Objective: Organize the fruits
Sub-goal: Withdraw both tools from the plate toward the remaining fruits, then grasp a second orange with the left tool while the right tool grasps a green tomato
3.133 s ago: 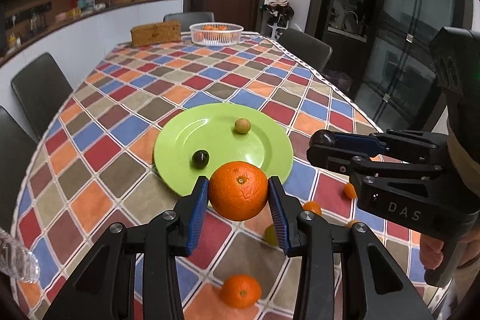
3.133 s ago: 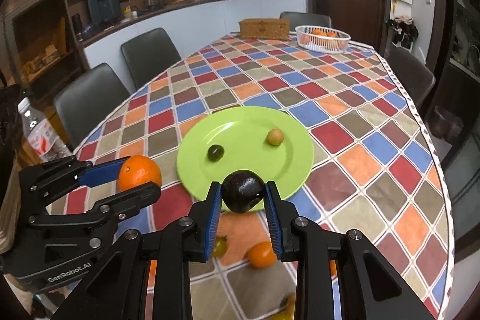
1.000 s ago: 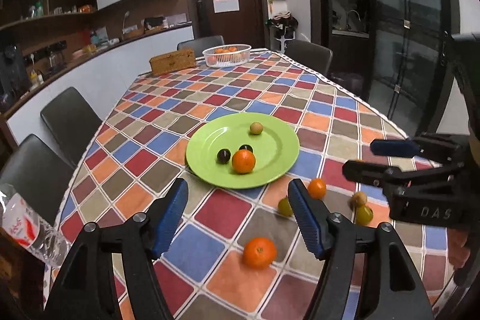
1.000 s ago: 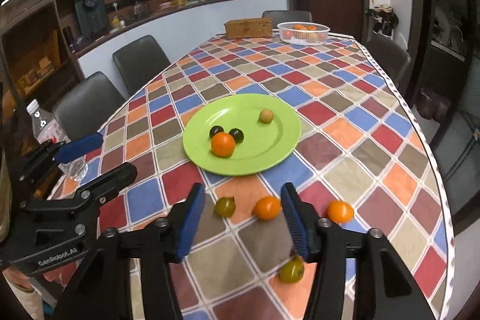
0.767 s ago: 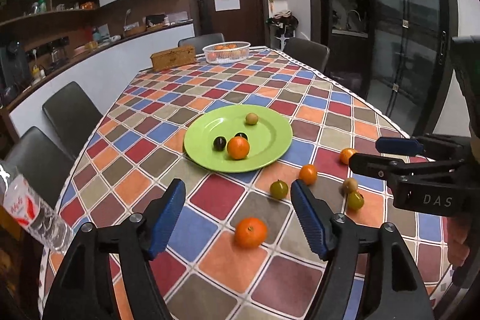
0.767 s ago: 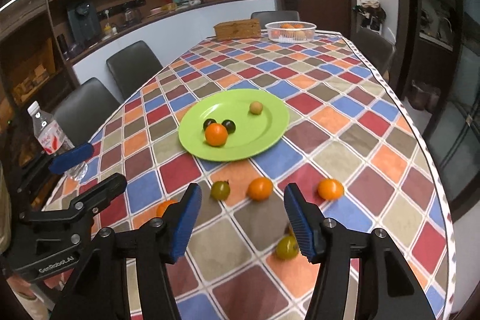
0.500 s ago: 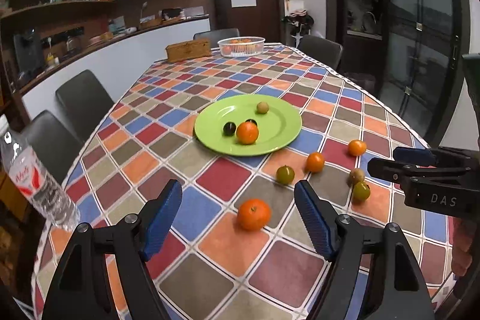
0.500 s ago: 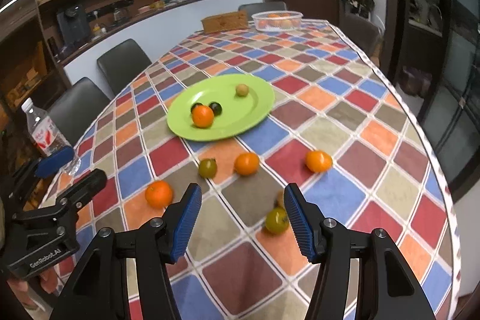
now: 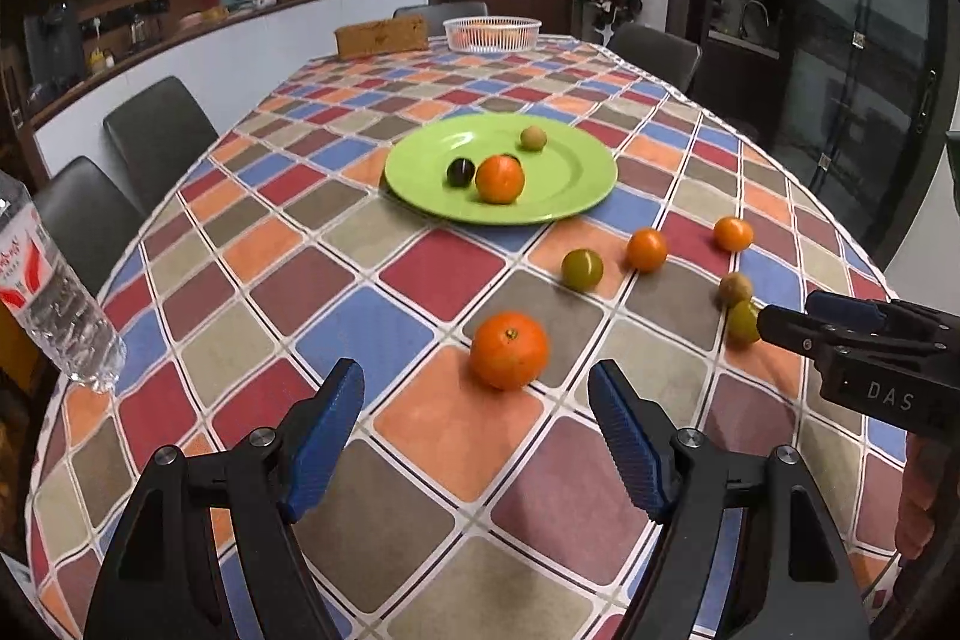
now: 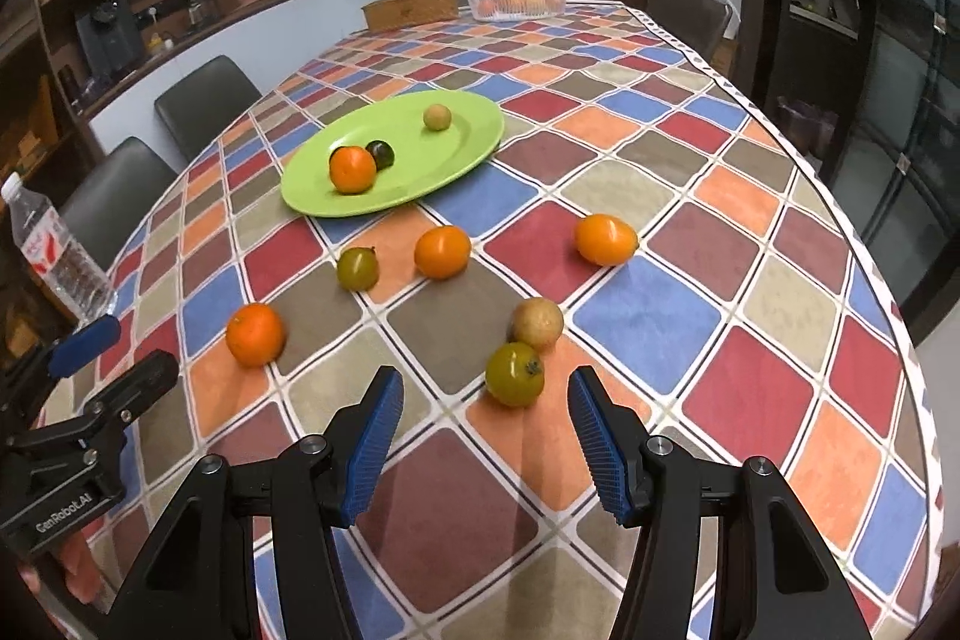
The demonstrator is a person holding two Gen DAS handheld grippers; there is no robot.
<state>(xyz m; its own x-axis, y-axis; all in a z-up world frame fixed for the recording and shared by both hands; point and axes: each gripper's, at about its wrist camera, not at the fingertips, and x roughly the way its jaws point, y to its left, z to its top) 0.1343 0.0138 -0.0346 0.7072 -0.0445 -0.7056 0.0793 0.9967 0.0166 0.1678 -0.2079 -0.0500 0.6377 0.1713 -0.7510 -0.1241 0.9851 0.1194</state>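
A green plate [image 9: 576,196] [image 10: 456,148] holds an orange [image 9: 500,179] [image 10: 352,168], dark plums [image 9: 461,172] [image 10: 380,153] and a small tan fruit [image 9: 533,138] [image 10: 437,117]. Loose on the checked cloth lie an orange [image 9: 509,351] [image 10: 255,334], a green fruit [image 9: 582,268] [image 10: 357,268], two small oranges [image 9: 647,249] [image 10: 443,251] [image 10: 605,239], a tan fruit [image 10: 537,323] and a green tomato [image 10: 515,373]. My left gripper [image 9: 477,436] is open, empty, just short of the loose orange. My right gripper [image 10: 485,433] is open, empty, just short of the green tomato.
A water bottle [image 9: 48,292] [image 10: 54,250] stands at the table's left edge. A white basket of oranges [image 9: 492,33] and a wooden box [image 9: 381,35] sit at the far end. Dark chairs [image 9: 156,130] line the left side and far end.
Both grippers let go of their fruit on the plate, opened, and pulled back toward the near table edge. The loose orange and green tomato now lie just ahead of them.
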